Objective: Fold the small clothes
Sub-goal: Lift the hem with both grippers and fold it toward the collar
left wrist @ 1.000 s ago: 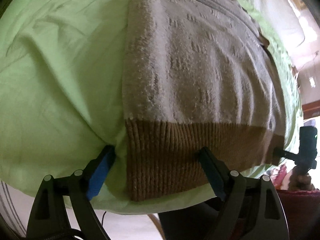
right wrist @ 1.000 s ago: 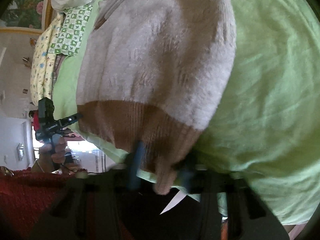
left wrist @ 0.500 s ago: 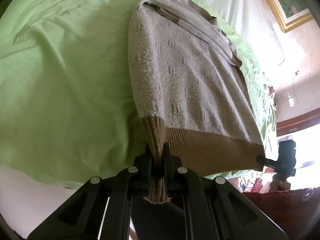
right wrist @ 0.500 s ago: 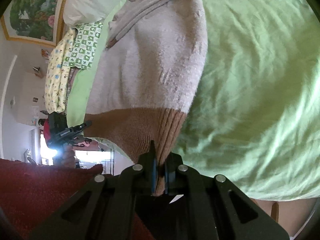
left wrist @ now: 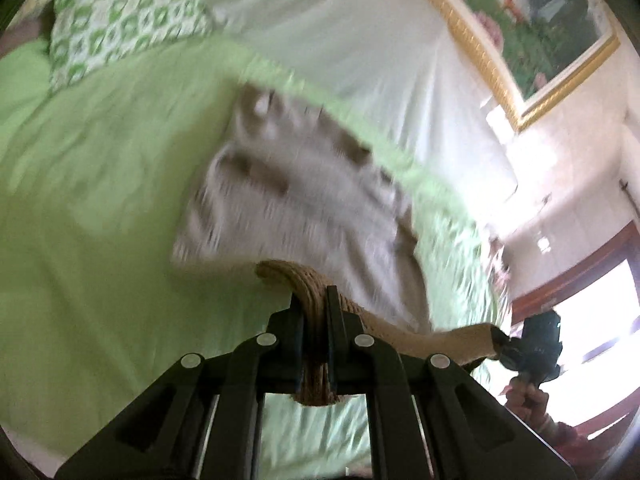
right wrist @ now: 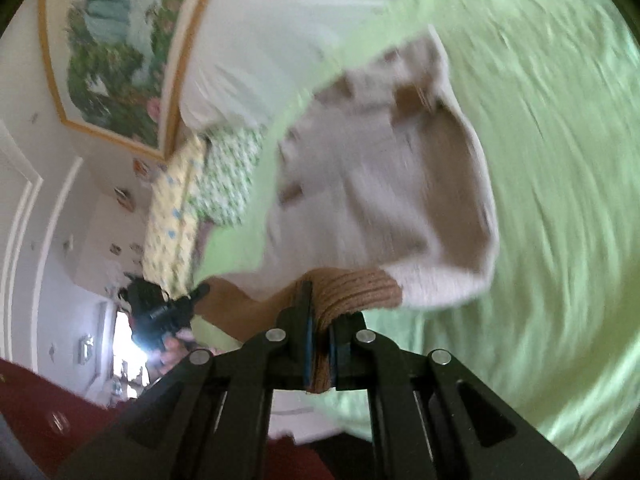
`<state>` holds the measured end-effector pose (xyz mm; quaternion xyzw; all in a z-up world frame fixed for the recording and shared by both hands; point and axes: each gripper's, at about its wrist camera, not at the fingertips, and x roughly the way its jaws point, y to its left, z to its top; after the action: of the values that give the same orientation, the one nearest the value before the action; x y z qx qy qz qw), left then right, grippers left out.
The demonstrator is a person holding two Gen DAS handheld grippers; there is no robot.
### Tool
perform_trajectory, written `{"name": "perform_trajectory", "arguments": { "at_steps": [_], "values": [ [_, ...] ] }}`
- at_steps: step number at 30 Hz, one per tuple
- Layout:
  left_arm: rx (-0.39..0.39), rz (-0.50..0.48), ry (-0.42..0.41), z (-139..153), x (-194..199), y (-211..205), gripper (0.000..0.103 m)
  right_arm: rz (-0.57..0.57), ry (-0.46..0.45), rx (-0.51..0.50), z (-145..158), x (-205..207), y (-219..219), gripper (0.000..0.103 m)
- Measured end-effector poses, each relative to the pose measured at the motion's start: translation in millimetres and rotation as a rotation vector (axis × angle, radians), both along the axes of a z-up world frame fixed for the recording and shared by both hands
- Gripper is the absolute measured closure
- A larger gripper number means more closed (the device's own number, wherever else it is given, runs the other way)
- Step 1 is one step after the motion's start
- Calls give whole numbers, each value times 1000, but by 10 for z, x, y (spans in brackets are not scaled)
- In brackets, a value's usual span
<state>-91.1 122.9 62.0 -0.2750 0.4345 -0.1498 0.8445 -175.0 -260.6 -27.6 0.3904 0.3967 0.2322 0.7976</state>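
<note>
A beige knit sweater (left wrist: 304, 200) with a brown ribbed hem (left wrist: 420, 340) lies on a green bedsheet (left wrist: 100, 240). My left gripper (left wrist: 316, 316) is shut on the hem's left corner and holds it lifted off the bed. My right gripper (right wrist: 318, 324) is shut on the hem's other corner (right wrist: 352, 288). The hem hangs stretched between both grippers, raised over the sweater body (right wrist: 380, 184). The right gripper shows at the right in the left wrist view (left wrist: 536, 348). The left gripper shows at the left in the right wrist view (right wrist: 168, 308). Both views are motion-blurred.
A green-and-white patterned pillow (left wrist: 120, 16) and a white pillow (left wrist: 360, 40) lie at the head of the bed. A gold-framed painting (left wrist: 540, 28) hangs on the wall behind. A yellow patterned cloth (right wrist: 172, 208) lies beside the pillows.
Both grippers closed on the brown hem corners, then lifted the hem and carried it forward over the sweater toward the pillows. The views now tilt up toward the wall.
</note>
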Motion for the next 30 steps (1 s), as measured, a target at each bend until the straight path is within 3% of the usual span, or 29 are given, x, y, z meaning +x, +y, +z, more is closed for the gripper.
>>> {"name": "perform_trajectory", "arguments": {
  "at_steps": [6,11,21,30],
  "values": [
    [-17,16,-76,157,831,-18,97,-79,-91,-9,261,785,-158,96],
    [0,1,-71,105,1556,-64,97,-168,-85,-37,269,1420,-232,96],
    [7,-6,12,-337,2763,30,97,-264,-35,-80,69,2561,-359,96],
    [8,23,91,-832,3576,123,97,-321,35,-117,-272,3339,-396,96]
  ]
}}
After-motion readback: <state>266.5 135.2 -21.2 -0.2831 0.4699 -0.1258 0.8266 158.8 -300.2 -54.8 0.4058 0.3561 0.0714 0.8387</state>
